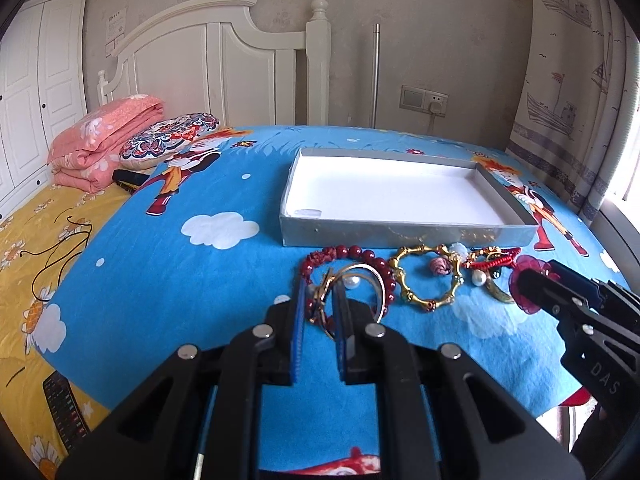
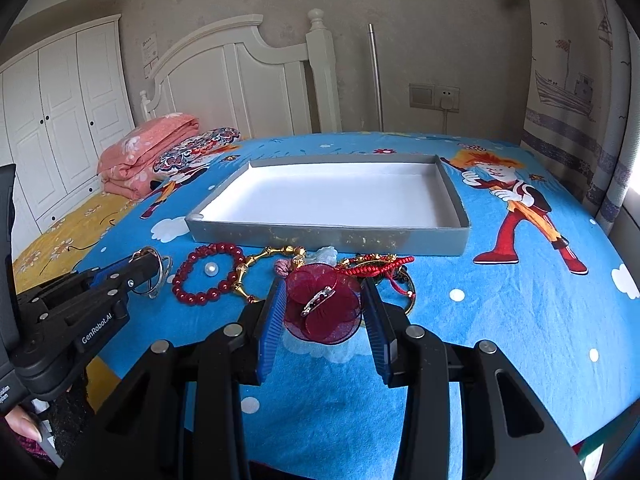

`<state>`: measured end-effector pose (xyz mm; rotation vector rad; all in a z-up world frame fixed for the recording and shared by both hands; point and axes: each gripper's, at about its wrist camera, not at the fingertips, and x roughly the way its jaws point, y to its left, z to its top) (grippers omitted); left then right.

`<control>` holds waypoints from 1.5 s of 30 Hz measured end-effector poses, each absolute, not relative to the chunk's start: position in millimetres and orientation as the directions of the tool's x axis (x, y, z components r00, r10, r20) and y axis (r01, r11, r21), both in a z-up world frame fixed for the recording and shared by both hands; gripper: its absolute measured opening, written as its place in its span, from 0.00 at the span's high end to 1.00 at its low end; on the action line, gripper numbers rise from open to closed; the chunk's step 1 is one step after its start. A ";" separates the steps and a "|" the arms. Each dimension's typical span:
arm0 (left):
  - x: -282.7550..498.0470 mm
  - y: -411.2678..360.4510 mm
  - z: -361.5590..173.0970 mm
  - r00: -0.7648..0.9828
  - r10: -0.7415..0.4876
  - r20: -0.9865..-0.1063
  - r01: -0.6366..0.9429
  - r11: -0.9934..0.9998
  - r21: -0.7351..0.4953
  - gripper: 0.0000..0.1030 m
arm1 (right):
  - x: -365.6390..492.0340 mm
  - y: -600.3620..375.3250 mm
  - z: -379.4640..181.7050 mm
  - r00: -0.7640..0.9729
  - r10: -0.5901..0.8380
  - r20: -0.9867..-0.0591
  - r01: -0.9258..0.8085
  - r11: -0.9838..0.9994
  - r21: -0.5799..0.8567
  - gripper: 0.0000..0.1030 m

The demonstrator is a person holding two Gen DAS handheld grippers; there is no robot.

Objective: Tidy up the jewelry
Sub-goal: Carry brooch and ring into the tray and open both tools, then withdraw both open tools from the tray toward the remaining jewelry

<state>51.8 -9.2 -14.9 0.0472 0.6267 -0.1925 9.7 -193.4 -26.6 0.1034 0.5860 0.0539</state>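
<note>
My left gripper (image 1: 320,292) is shut on a thin silver-and-gold bangle (image 1: 370,280), which stands on edge between the blue pads. In the right wrist view the left gripper (image 2: 149,259) holds this bangle (image 2: 162,276) just left of the red bead bracelet (image 2: 208,276). My right gripper (image 2: 324,284) is shut on a dark red flower brooch (image 2: 320,312) with a metal clip. A loose pearl (image 2: 211,269), a gold bamboo-style bracelet (image 1: 428,280) and a red cord bracelet (image 2: 380,264) lie in a row before the shallow grey tray (image 1: 400,236), whose white inside holds no jewelry.
The blue cartoon sheet (image 2: 500,320) covers the bed. A folded pink quilt (image 1: 104,140) and a patterned pillow (image 1: 168,140) lie at the far left by the white headboard (image 1: 224,64). A remote control (image 1: 64,412) rests on the yellow sheet. Curtains (image 1: 568,80) hang at the right.
</note>
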 end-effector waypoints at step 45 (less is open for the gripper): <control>274.2 -74.9 6.4 0.672 -0.111 -0.733 0.177 0.984 0.014 0.52 | 216.7 -248.7 -11.8 0.735 -0.015 -0.678 0.120 0.987 0.109 0.32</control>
